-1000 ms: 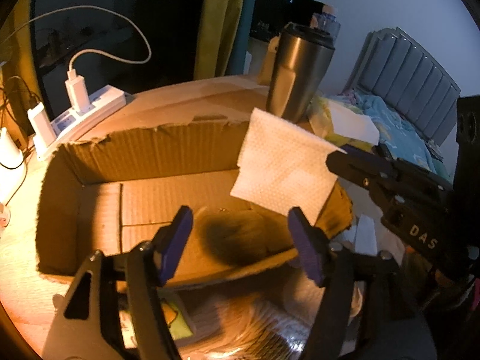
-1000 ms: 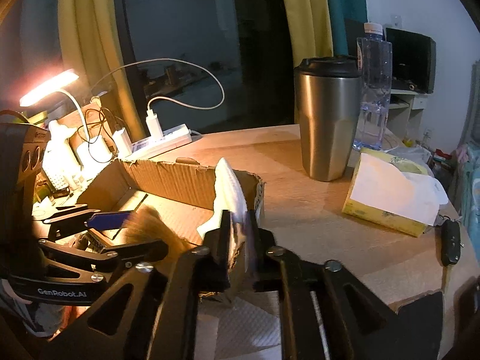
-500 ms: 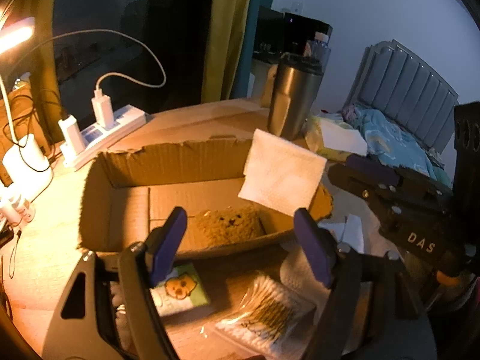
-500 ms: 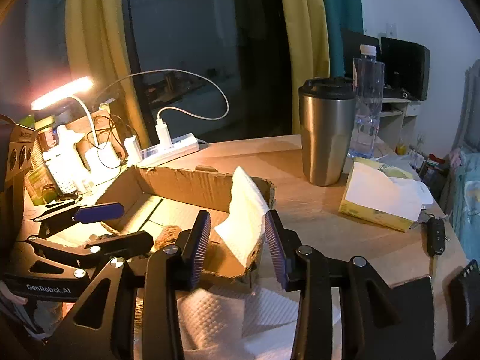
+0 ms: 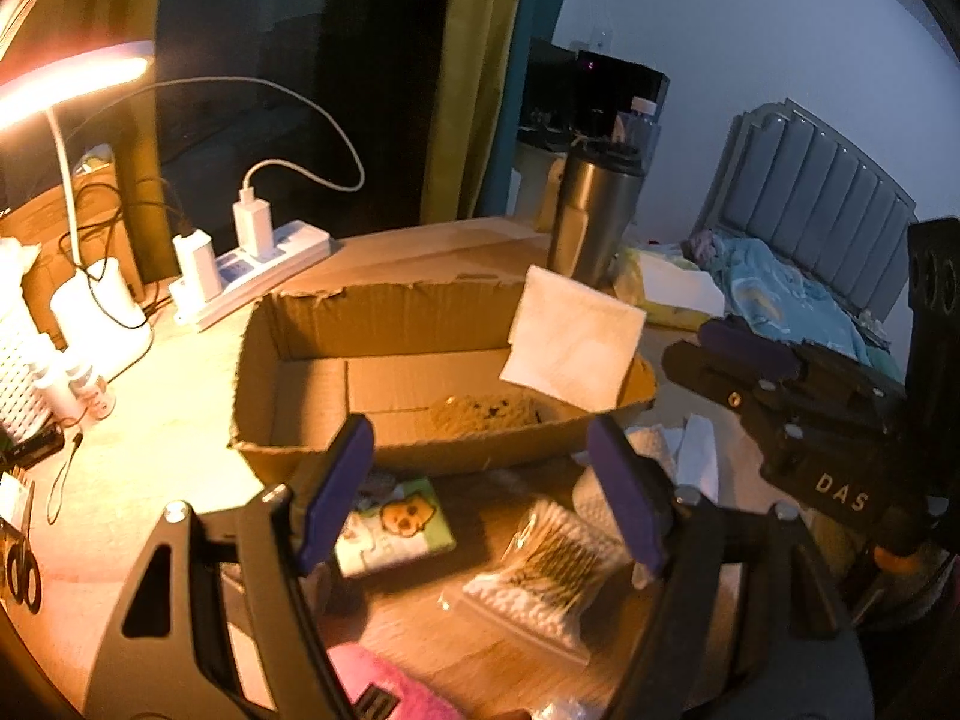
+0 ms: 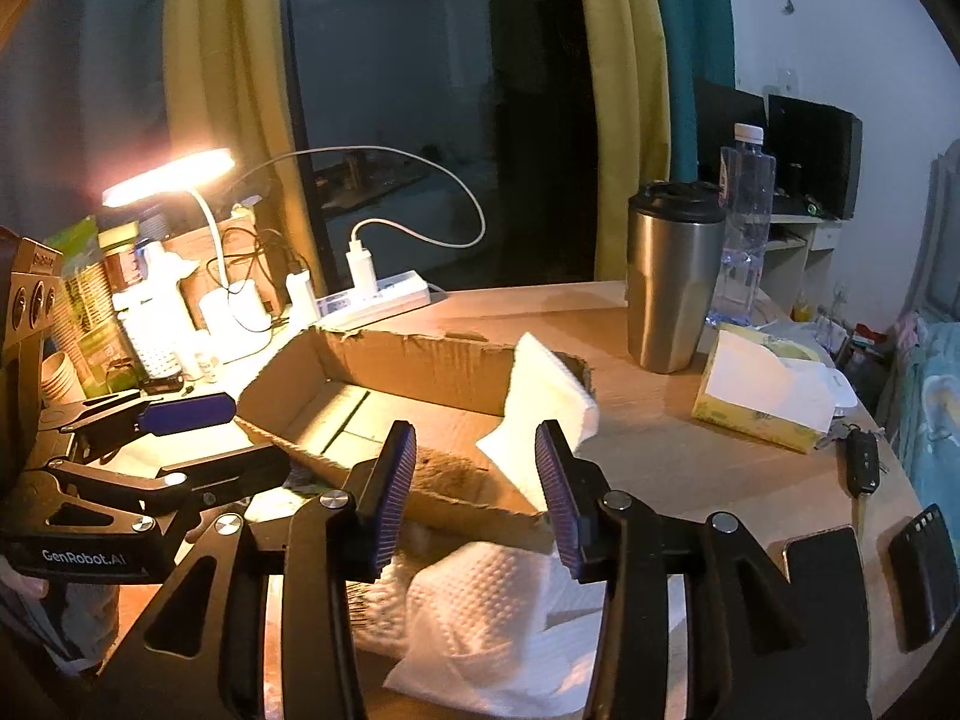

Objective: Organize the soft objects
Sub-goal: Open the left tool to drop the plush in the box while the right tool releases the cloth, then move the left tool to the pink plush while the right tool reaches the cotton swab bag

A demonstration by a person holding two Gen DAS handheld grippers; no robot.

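Observation:
An open cardboard box (image 5: 384, 312) (image 6: 414, 360) lies on the table. A folded white tissue (image 5: 573, 336) (image 6: 540, 402) leans on the box's right wall. A brown fuzzy soft thing (image 5: 486, 411) lies inside the box near its front wall. My left gripper (image 5: 480, 492) is open and empty, held just in front of the box. My right gripper (image 6: 474, 486) is open and empty, at the box's near corner beside the tissue. White paper towels (image 6: 480, 618) lie under it. A cotton swab bag (image 5: 546, 570), a cartoon tissue pack (image 5: 396, 525) and a pink cloth (image 5: 384, 690) lie before the box.
A steel tumbler (image 6: 672, 282) (image 5: 594, 210), water bottle (image 6: 744, 222) and yellow tissue box (image 6: 762, 390) stand right of the box. A power strip with chargers (image 5: 252, 264) and a lit desk lamp (image 6: 168, 177) are at the left. A car key (image 6: 864, 462) and phones lie at far right.
My right gripper has opened and let go of the tissue, which now leans on the box wall. Both grippers have pulled back from the box. The brown soft thing has come to rest inside.

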